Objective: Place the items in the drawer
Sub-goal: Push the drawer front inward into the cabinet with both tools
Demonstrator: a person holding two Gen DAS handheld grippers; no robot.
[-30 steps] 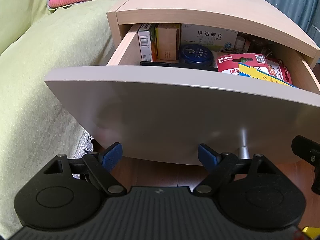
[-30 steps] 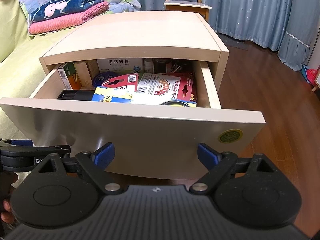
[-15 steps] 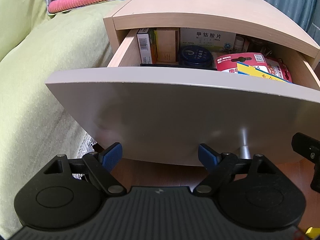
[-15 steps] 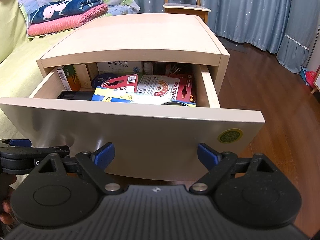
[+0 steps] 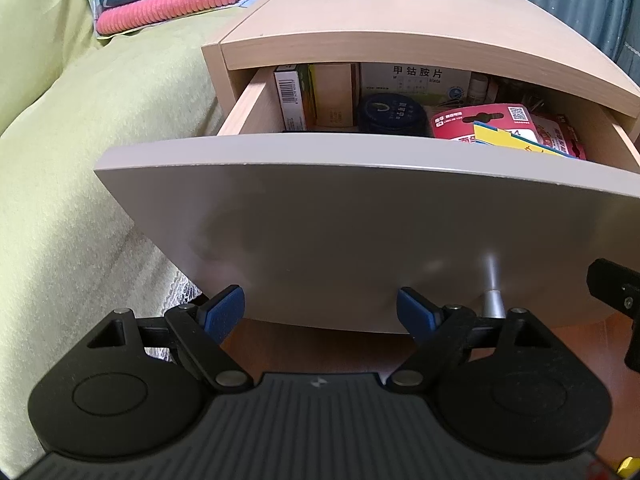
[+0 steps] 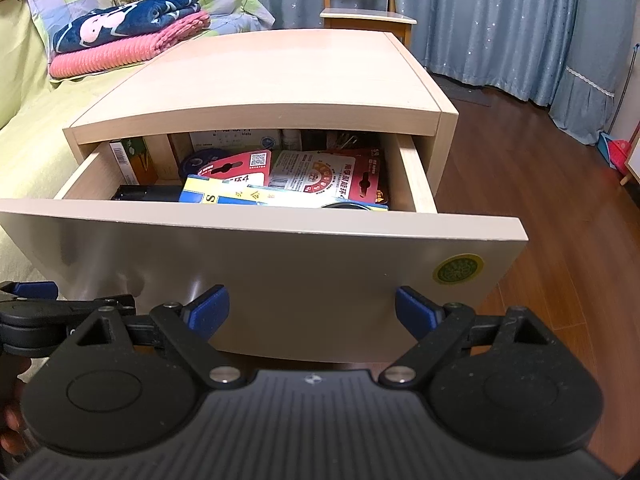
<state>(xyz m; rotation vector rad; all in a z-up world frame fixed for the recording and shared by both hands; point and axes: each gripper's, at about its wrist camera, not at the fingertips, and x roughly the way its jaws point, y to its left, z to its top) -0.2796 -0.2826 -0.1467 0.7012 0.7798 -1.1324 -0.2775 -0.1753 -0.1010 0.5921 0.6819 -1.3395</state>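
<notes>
The drawer (image 6: pixel 256 256), pulled partly out of a pale wood nightstand (image 6: pixel 280 76), is seen crowded with medicine boxes, a red card pack (image 6: pixel 236 164) and a dark round tin (image 5: pixel 390 114). Both the left gripper (image 5: pixel 320 310) and right gripper (image 6: pixel 312 308) are held spread wide and empty before its front panel. A green-covered bed (image 5: pixel 80 140) is noted just beside the nightstand, with brown wood floor (image 6: pixel 540 200) and blue curtains (image 6: pixel 500 20) behind

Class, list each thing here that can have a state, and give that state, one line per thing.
drawer: pulled open, holding items
left gripper: open, holding nothing
right gripper: open, holding nothing
pink blanket: folded, beneath another folded blanket
curtains: drawn shut
</notes>
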